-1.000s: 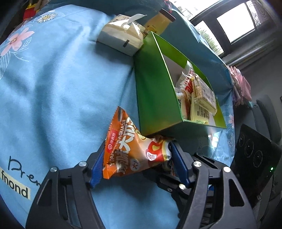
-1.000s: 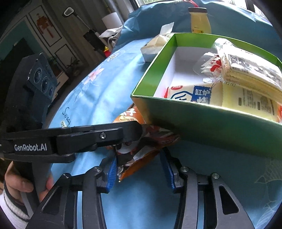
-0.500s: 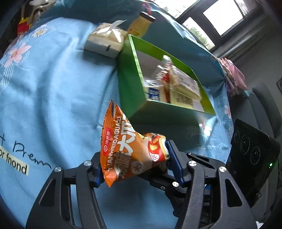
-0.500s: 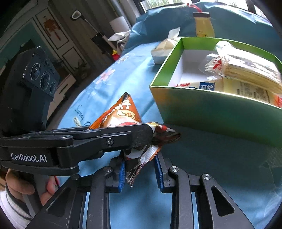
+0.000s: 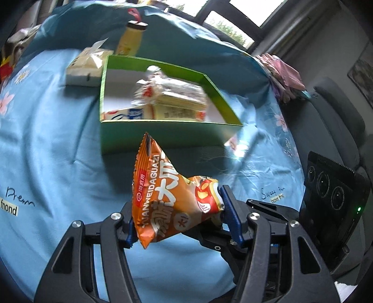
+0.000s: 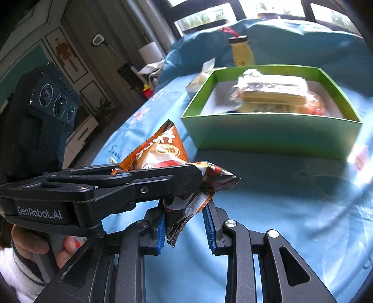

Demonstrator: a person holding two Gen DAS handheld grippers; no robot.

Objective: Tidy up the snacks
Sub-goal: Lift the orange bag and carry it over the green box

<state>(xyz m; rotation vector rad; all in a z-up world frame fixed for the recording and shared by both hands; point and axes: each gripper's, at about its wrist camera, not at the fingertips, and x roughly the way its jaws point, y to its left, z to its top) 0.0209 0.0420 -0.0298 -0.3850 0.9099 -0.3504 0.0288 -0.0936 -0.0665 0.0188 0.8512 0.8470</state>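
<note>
Tabletop (image 5: 46, 144) under light blue cloth with pink flower print, black script lettering at lower left. Dark-framed windows (image 5: 235, 25) across upper right of left view, daylight and greenery outside. Grey chair (image 5: 338, 116) at right edge, framed picture (image 5: 362, 77) on wall above it. In right view: windows (image 6: 209, 14) along top, white panelled cabinet (image 6: 67, 60) at upper left, teal wall (image 6: 21, 70) strip beside it.

— We can't read the packets in the green box (image 5: 163, 139); motion blur smears their labels in both views.

— Agreed. The left hand-held gripper (image 6: 181, 186) covers the middle of the orange snack bag (image 6: 163, 149), and we can't tell whether the right hand-held gripper (image 6: 185, 227) actually pinches its hanging corner.
</note>
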